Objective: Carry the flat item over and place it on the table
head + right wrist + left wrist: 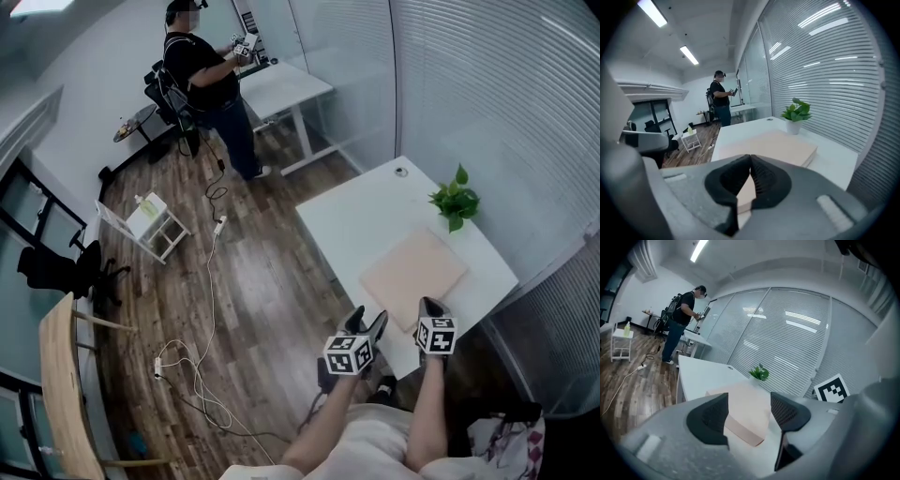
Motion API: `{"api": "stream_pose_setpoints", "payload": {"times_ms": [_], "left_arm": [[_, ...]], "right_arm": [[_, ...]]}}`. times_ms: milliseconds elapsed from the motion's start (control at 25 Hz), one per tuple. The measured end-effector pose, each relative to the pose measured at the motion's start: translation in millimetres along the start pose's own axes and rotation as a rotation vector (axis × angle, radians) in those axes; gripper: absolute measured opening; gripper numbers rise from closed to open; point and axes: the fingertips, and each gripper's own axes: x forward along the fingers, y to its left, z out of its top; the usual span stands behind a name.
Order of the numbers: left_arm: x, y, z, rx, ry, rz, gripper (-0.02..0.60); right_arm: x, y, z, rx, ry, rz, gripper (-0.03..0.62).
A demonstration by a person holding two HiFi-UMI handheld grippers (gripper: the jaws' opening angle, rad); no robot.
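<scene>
Lying flat on the white table (352, 211), the board (412, 267) sits just beside the plant (456, 199), on the side of the pot that faces the person with the grippers. It is a plain, pale peach slab, roughly square, matte and unmarked. It is thick enough to show a slightly darker band along its sides, and its corners look softly rounded. Its whole underside rests on the tabletop, and its sides run roughly along the table's edges. One corner points toward the plant and the opposite corner toward the person.

At that corner farthest from the plant, the right gripper (429, 305) hovers with its two dark pads pressed together at the tips and nothing pinched between them. In the right gripper view, the board (780, 145) stretches away from the closed right gripper (751, 159) toward the plant (797, 112).

Farther from the plant again, out by the table's edge, the left gripper (367, 321) is held with its fingers spread wide and released. In the left gripper view, the board (745, 416) shows through the gap of the left gripper (749, 399), clear of both pads.

Well beyond the plant, across the wooden floor, another person (202, 75) stands at a second white desk.
</scene>
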Motion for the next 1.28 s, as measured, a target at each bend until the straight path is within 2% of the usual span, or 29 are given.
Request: {"api": "stream_pose_setpoints", "payload": {"times_ms": [160,320,440,520,640,800,880,1120,1280], "left_arm": [[-23,-15,-4,0.063,-0.014,-0.031,0.293],[-44,-25,-10,0.049,-0.014,-0.06,0.293],[-61,-31,-12,0.083,-0.027,-0.065,0.285],[-71,-34,-13,0.128,-0.037,-0.066,0.254],[-86,-38,-16,0.191,-0.048,-0.063,0.171],[-104,-43,-20,0.226,-0.056,-0.077,0.057],[-111,-45,-18,0.245,-0.068,-0.085,0.02],[-134,-54,-14,0.272,-0.081,-0.121,0.006],[-152,-58,9,0.313,-0.114,-0.201,0.008]], "right_arm": [[-38,4,2,0.059,-0.082,-0.043,0.002],[-65,21,-5,0.038,-0.096,-0.057,0.002],[-82,37,-10,0.032,-0.117,-0.059,0.002],[-92,47,-14,0.037,-0.138,-0.061,0.002],[-105,59,-19,0.035,-0.161,-0.059,0.002],[-118,73,-28,0.046,-0.173,-0.057,0.001],[-124,76,-30,0.061,-0.186,-0.063,0.0],[-138,89,-34,0.076,-0.197,-0.063,0.001],[-150,101,-32,0.066,-0.216,-0.073,0.001]]}}
